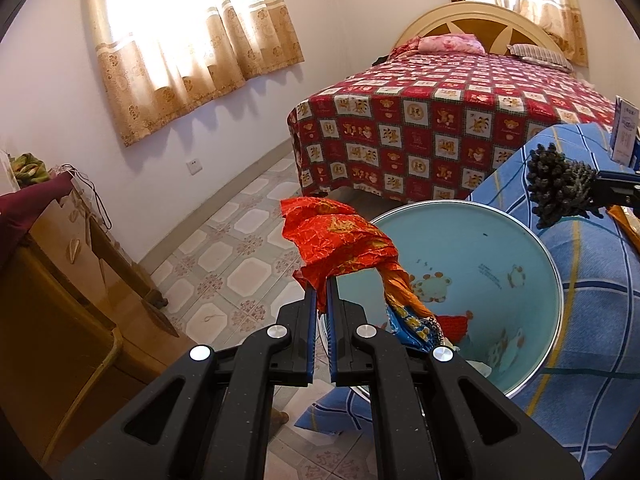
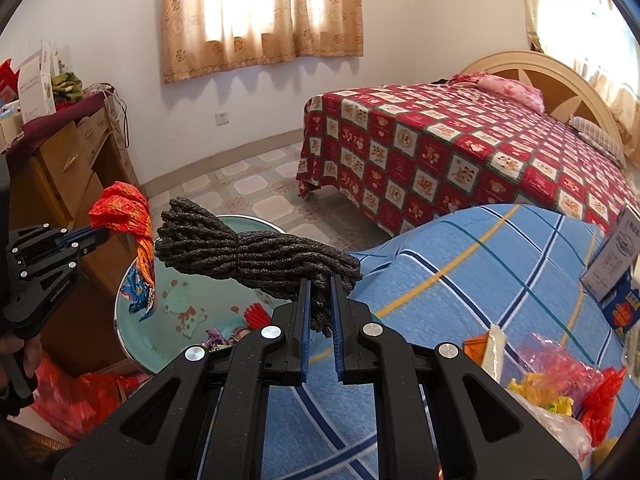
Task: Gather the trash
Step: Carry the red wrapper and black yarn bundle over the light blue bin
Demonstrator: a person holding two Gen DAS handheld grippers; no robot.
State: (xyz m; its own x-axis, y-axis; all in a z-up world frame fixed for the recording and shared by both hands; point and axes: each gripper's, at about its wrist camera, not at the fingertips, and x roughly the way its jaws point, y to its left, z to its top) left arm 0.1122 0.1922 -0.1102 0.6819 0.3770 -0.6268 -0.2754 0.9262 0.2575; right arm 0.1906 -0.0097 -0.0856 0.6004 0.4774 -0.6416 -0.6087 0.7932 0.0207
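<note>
trash is on its way to the blue basin (image 1: 480, 248) right now. the left gripper (image 1: 321, 292) is pinched tight on a crinkly red and orange wrapper (image 1: 340, 240), which hangs over the near rim of the basin. the right gripper (image 2: 320, 292) is squeezed on a dark bundle of rope (image 2: 248, 256), and holds it over the far side of the basin, by the blue striped cloth (image 2: 460, 264).

some of the job looks done. a few bits lie at the bottom of the basin already, a red piece (image 1: 454, 326) and some coloured scraps. these two things are not dropped in yet.

more is left. a heap of plastic bags and wrappers (image 2: 556, 384) sits on the blue cloth, near the right gripper. a white and blue box (image 2: 618, 264) stands there too.

for writing, the side of the left gripper has small grey words that may say "gen robot ai", but it is too tiny to be sure. the box has print i cannot read. the basin has cartoon animals and a short line of tiny print.
</note>
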